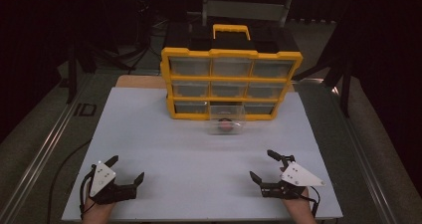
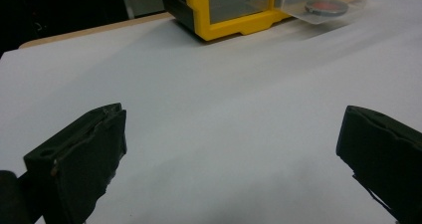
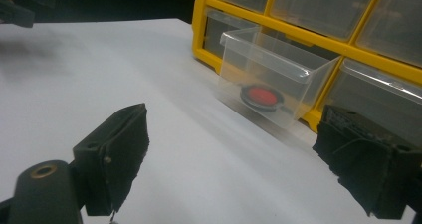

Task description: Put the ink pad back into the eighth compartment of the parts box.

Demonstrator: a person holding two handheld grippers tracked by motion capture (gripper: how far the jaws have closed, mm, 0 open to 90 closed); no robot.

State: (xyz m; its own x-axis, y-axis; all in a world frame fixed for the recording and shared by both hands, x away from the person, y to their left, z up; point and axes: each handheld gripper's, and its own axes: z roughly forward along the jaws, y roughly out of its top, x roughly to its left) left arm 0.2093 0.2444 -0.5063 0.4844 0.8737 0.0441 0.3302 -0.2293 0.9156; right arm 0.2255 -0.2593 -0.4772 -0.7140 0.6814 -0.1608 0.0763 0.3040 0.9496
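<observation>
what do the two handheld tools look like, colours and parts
Both the left tool and the right tool are black, two-jawed, each topped by a grey three-cornered plate with small dark dots. A black cable trails from each. Jaw pads look dark and blocky; a brass-coloured ring sits near one jaw.

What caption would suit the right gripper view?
Open right gripper faces a pulled-out clear drawer holding a red disc.
</observation>
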